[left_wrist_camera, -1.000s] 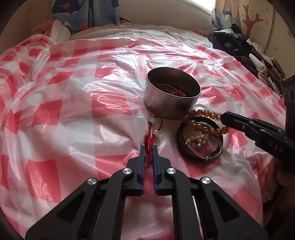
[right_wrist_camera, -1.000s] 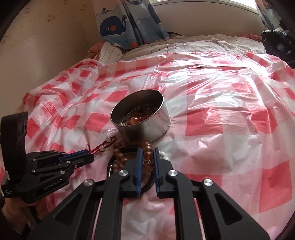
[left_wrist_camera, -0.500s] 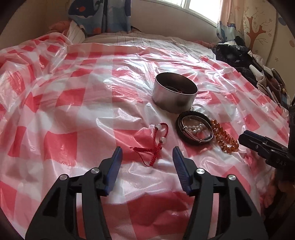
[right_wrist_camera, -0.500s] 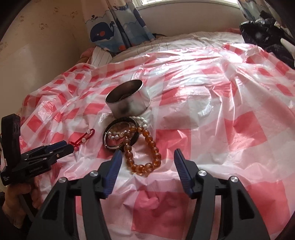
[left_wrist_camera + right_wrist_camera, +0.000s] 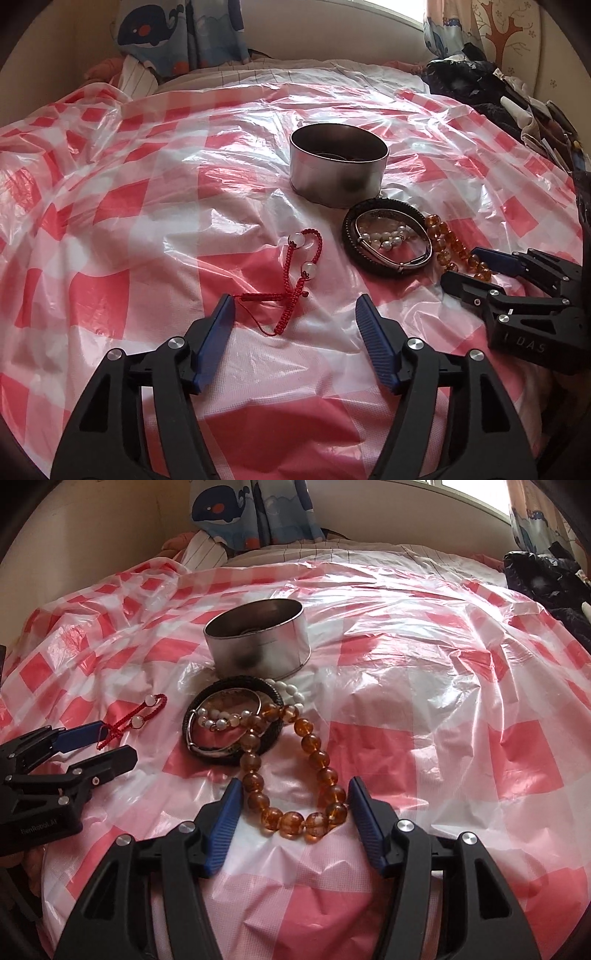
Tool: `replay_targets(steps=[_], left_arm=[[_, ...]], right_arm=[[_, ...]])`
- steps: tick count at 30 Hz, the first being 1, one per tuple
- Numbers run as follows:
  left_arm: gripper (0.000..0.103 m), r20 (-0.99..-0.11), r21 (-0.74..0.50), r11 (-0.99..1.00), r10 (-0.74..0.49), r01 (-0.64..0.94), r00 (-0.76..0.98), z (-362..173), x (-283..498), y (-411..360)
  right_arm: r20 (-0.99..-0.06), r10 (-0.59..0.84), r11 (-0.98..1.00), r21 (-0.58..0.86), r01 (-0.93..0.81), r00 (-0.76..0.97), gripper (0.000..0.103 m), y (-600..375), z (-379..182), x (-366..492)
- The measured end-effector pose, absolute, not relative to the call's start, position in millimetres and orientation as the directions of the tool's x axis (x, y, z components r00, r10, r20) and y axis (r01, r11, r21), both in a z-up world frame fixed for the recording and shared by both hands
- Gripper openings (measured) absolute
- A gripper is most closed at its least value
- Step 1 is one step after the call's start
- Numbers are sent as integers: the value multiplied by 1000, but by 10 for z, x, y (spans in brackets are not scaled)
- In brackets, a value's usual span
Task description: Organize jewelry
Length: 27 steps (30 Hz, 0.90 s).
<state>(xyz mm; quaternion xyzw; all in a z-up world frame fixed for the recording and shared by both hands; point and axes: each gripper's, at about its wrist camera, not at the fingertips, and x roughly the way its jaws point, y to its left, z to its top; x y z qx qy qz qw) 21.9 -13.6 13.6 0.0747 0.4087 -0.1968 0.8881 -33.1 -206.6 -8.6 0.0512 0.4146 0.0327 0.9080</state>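
left gripper (image 5: 295, 314): jaws apart and opening, nothing clamped. red cord bracelet (image 5: 295, 284) lies flat on the red-and-white checked plastic sheet (image 5: 147, 206) over the bed; its tail end sits between the blue pads (image 5: 216, 339), just beside the left pad, contact unclear. its two pale beads sit further out, clear of the jaws.

round metal tin (image 5: 338, 170) stands upright beyond it, something inside but too dark to tell what. just beside the tin's near side: black braided bangle (image 5: 384, 240), lying flat, with a silver bangle (image 5: 397, 254) and a pearl strand (image 5: 384, 236) inside its ring. white bead bracelet (image 5: 288, 692) pokes out between tin and black bangle.

right gripper (image 5: 293, 794): jaws apart, not clamped. amber bead bracelet (image 5: 291, 775) lies on the sheet, its near loop between the pads; the end bead looks against the right pad, left pad close to the beads. its far end drapes over the black bangle.
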Motion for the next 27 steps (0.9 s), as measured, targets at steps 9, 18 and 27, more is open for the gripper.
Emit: replay_targets(steps=[9,18,27], left_arm=[[73,-758,-41,912,-294,407,583,116,224,-122],[71,-744,-74,914,-318,400,588,113,219,-67],[41,-727,-132,913,-353,385,589,104,237,27]], right_arm=[[-734,145,983,183,-12,663,39,-2147,-93,-362],[-710,151,980,199,-10,688,12,-2149,-63,-446],[-664,181,971,239,-24,725,12,-2132,-8,-557]])
